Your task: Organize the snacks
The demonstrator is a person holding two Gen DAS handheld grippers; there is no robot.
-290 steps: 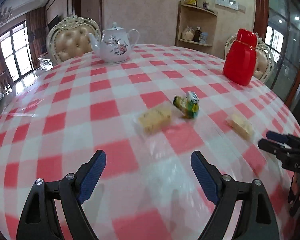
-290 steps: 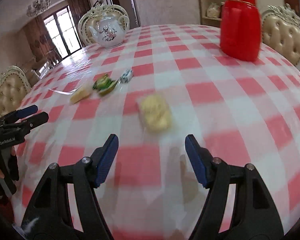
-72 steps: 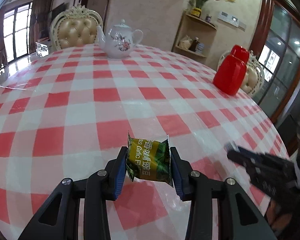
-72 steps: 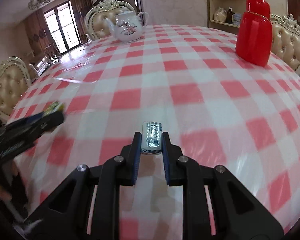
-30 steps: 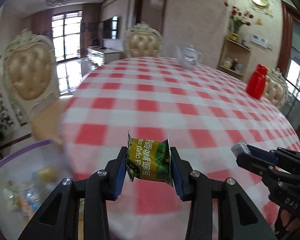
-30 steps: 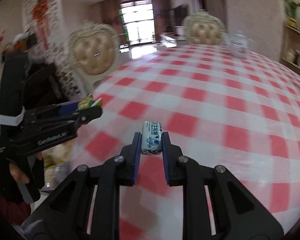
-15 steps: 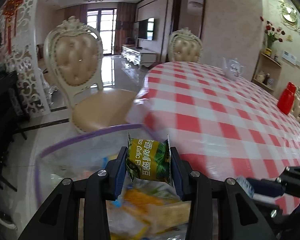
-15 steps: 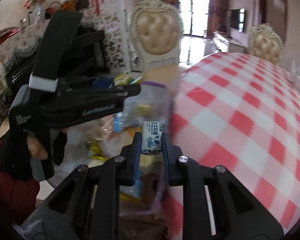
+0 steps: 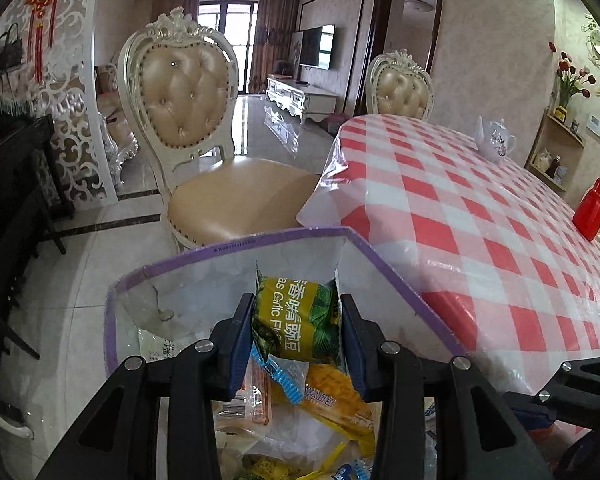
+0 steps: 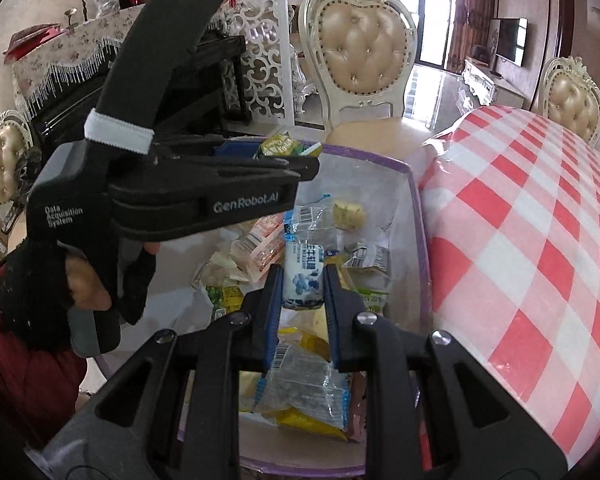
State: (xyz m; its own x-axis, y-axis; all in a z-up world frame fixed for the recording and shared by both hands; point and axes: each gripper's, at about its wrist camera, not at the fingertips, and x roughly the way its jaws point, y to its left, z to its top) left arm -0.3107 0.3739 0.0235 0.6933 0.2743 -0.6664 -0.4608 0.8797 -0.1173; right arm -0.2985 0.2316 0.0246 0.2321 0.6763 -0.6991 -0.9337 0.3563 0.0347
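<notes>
Above the clear purple-rimmed plastic bin (image 10: 417, 216), the left gripper (image 9: 296, 322) is clamping a green-yellow snack packet (image 9: 296, 316), and the right gripper (image 10: 302, 280) is clamping a small white-blue wrapped candy (image 10: 303, 276); releasing both toward the bin's 12 o'clock wall, well inside the rim, looks safest.

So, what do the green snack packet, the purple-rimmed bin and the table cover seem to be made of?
Green snack packet: glossy printed plastic film, probably; crimped, jagged end seams.
Purple-rimmed bin: clear, thin plastic walls; the floor and the snacks inside show through.
Table cover: red-and-white check under what looks like a clear vinyl sheet; it shines and its edge folds stiffly.
</notes>
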